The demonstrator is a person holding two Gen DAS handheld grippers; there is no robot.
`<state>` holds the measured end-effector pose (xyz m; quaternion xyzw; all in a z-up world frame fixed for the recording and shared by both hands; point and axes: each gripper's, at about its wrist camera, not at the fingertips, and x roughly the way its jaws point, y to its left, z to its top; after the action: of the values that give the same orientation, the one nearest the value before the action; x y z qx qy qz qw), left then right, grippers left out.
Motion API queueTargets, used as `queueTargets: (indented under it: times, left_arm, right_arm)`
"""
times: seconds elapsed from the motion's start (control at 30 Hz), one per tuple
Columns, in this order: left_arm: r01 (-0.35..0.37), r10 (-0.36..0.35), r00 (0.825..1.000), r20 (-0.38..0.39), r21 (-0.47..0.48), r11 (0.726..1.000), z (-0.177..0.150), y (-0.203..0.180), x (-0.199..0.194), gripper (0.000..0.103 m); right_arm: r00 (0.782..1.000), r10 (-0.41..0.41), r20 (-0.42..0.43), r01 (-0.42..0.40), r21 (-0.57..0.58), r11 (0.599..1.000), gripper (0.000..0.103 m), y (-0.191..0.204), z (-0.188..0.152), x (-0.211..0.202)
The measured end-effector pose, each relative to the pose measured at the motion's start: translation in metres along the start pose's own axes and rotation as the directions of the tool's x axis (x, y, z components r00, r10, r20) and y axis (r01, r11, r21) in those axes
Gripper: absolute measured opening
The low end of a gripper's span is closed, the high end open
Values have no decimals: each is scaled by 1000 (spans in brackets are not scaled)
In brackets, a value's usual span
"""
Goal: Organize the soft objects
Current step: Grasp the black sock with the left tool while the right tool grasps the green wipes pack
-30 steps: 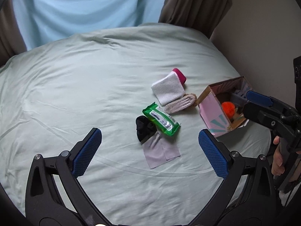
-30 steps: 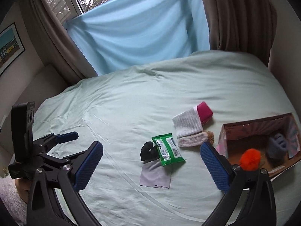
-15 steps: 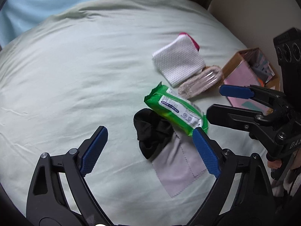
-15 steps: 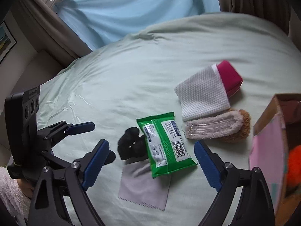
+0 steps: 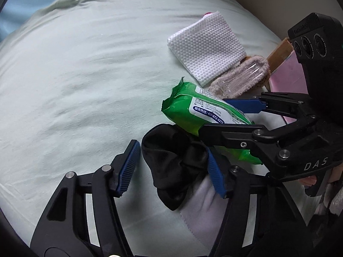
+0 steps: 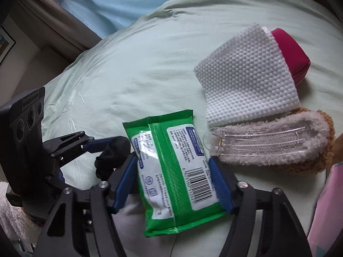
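On the pale green bedsheet point(image 5: 81, 81) a crumpled black cloth point(image 5: 171, 162) lies between the closing jaws of my left gripper point(image 5: 172, 171). Its right pad touches the cloth and a thin gap shows at the left pad. My right gripper point(image 6: 173, 184) is also closing, and its pads meet both long edges of a green wipes pack point(image 6: 171, 167). The left wrist view shows that right gripper point(image 5: 214, 115) straddling the green wipes pack point(image 5: 193, 107). The left gripper point(image 6: 94, 150) appears at the left of the right wrist view, around the black cloth point(image 6: 111, 156).
A thin grey cloth point(image 5: 205, 214) lies under the black one. Beyond the pack sit a white waffle cloth point(image 6: 246, 75) on a pink item point(image 6: 291, 53) and a fluffy beige piece point(image 6: 278, 150) with a clear plastic clip. A cardboard box point(image 5: 278, 53) stands to the right.
Both grippers have come down close to the items and their jaws have narrowed. The left now brackets the black cloth, and the right brackets the green pack.
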<state>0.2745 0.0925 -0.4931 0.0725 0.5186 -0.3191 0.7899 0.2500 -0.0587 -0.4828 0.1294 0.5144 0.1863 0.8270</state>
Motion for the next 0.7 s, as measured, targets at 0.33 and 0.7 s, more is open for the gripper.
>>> queueTargets:
  times: [0.33, 0.7]
  left_arm:
    - [-7, 7, 1000, -9, 13, 1000, 5, 1, -1, 19]
    - [-48, 48, 998, 34, -4, 999, 4, -2, -30, 17]
  right_arm:
    - [1000, -9, 14, 10, -34, 999, 45, 3, -3, 0]
    - [999, -8, 52, 10, -34, 999, 37, 8, 0, -15]
